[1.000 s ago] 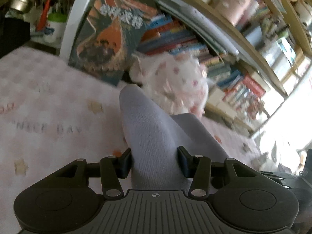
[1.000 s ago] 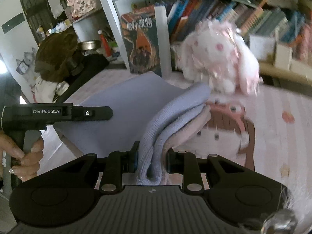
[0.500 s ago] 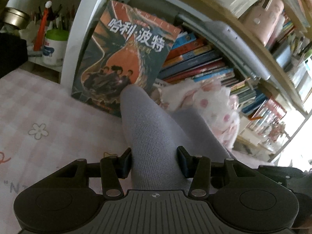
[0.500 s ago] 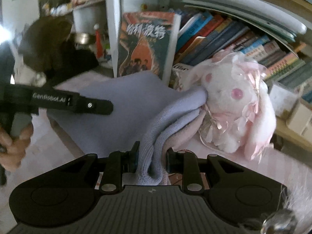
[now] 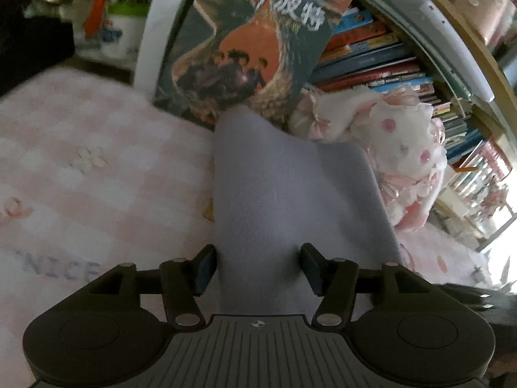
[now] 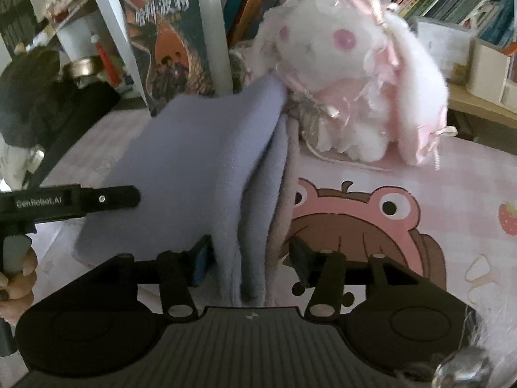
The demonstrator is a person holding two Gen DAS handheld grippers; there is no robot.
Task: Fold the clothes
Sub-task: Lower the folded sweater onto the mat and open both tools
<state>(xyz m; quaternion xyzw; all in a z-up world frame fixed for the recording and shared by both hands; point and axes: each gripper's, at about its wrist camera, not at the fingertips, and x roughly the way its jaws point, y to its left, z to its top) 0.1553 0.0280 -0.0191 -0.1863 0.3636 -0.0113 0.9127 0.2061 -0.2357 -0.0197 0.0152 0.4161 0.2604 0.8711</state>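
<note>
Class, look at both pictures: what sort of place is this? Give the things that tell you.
Probably a bedroom or study at home: a pink checked cartoon sheet, a plush rabbit and packed bookshelves.

Both tongs [image 5: 258, 266] [image 6: 248, 260] newly opened
</note>
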